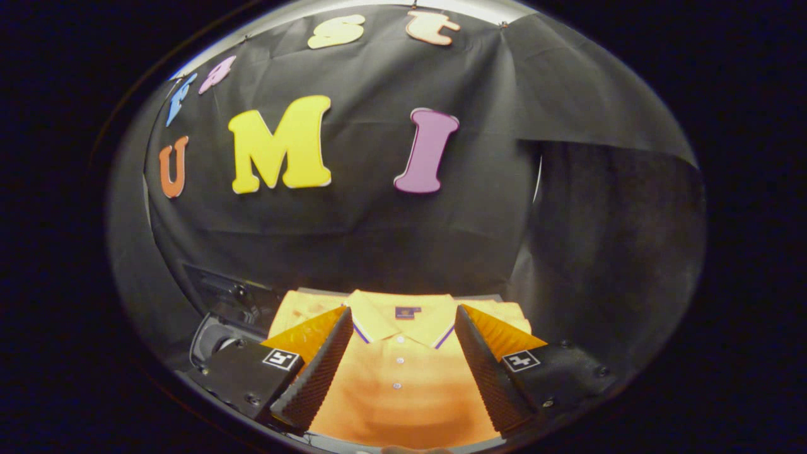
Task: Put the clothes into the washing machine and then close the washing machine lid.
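The gripper (403,318) has its fingers spread wide over an orange polo shirt (400,391) in the lower middle, touching nothing; a dark washing machine (224,315) sits at lower left.

Polo shirt (403,378): orange body, faint horizontal bands of lighter and darker orange.
Collar (403,325): orange, with white and purple stripes along its edge.
Neck label (408,312): purple.
Buttons (398,360): white, in a line down the placket.
Booth wall (391,239): black cloth, creased.
Fingers (403,321): spread wide; gripper body carries black-and-white square markers (281,359).
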Demonstrator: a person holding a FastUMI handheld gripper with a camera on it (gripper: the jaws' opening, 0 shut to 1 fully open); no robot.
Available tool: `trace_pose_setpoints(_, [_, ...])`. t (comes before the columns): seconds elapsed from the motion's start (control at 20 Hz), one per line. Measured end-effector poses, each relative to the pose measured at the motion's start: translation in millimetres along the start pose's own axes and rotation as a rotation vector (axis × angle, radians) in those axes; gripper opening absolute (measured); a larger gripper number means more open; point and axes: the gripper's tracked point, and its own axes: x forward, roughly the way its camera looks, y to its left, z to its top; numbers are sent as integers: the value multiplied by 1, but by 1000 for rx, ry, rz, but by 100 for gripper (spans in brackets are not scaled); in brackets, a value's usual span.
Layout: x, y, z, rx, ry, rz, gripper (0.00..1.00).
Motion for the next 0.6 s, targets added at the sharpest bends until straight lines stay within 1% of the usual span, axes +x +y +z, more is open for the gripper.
trace_pose_setpoints(0.1, [14,3,-20,4,69,18,100])
trace_pose_setpoints(0.25, [22,6,-43,18,164,24,100])
trace_pose_setpoints(0.4, [25,3,-48,29,184,13,100])
trace_pose_setpoints(0.45, [27,4,-56,31,213,7,100])
trace_pose_setpoints(0.5, [26,5,-62,38,252,7,100])
trace_pose_setpoints(0.55, [29,5,-78,49,319,-8,100])
trace_pose_setpoints(0.6, [29,6,-77,67,304,2,100])
